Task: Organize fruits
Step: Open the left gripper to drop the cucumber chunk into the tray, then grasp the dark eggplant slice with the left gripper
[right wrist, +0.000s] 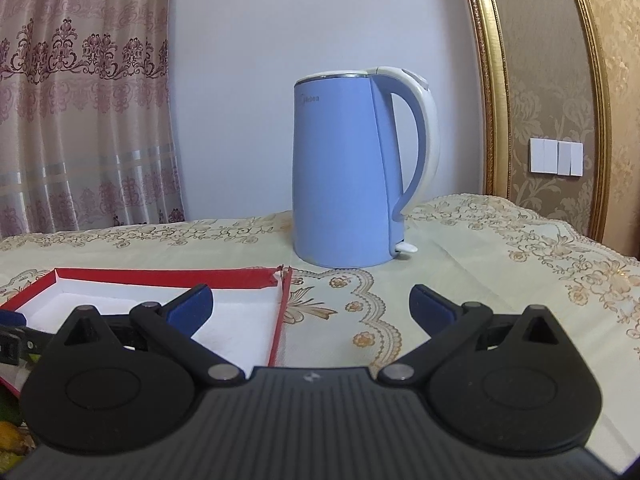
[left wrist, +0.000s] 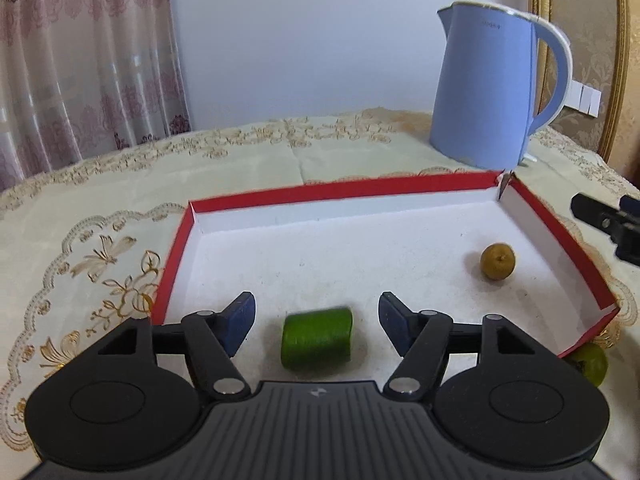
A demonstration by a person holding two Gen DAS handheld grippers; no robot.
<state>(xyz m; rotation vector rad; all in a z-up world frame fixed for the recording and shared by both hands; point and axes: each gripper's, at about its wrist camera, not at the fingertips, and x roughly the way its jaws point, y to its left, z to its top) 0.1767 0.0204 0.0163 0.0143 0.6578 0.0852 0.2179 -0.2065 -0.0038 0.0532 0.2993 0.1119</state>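
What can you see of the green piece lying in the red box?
The green piece is a short, stubby cylinder, dark green with a slightly streaked, matte skin, its outline a little blurred. It lies on its side on the white floor of the red box, near the front edge, its axis running left to right. It sits between the fingers of the left gripper, which stand apart from it on both sides, so only the box floor touches it. The brownish fruit lies well away, to its right.

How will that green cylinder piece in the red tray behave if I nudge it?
The green cylinder piece lies on its curved side on the red tray, so it will probably roll. The left gripper stands open around it, pads clear. Its edges look blurred, so it may be moving already.
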